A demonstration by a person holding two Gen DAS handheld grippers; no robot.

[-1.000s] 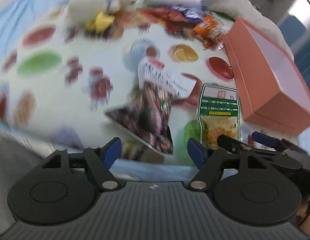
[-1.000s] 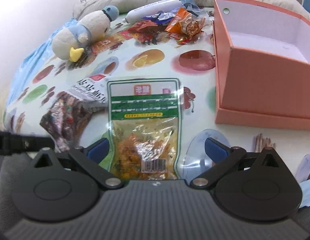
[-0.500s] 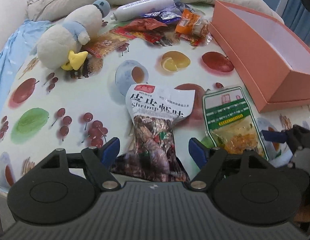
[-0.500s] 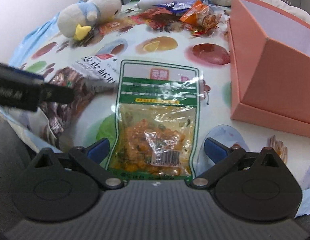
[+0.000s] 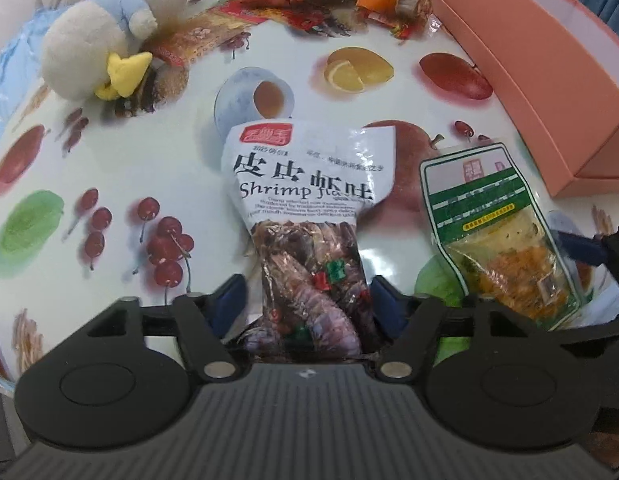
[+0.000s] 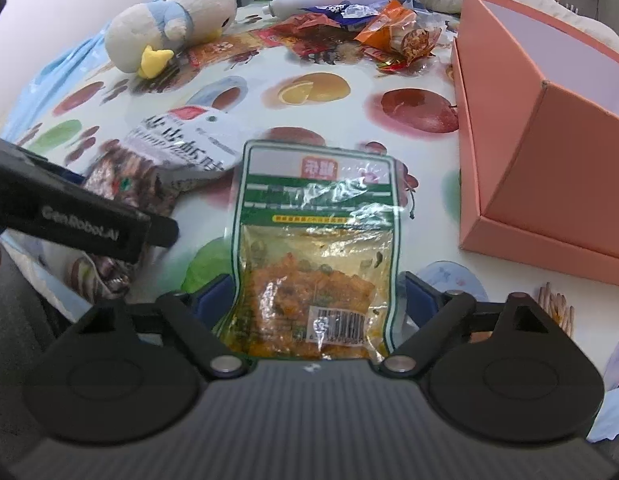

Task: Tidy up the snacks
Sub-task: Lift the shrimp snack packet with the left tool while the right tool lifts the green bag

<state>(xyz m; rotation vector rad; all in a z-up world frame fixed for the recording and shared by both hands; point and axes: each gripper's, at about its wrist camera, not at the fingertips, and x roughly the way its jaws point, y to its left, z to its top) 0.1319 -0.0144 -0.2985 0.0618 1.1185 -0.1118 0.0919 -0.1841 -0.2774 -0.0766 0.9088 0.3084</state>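
Snacks are mid-pickup: the shrimp snack bag (image 5: 305, 216) lies on the fruit-print tablecloth (image 5: 109, 184) at the near edge, with the green pickle pouch (image 6: 315, 248) just to its right. The left gripper (image 5: 305, 304) straddles the shrimp bag's near end, jaws closing but pads not clearly pressing yet. Same for the right gripper (image 6: 315, 300) around the pouch. Looks like the grab step; next they'd need a firm pinch, then a lift toward the open pink box (image 6: 549, 140) on the right.
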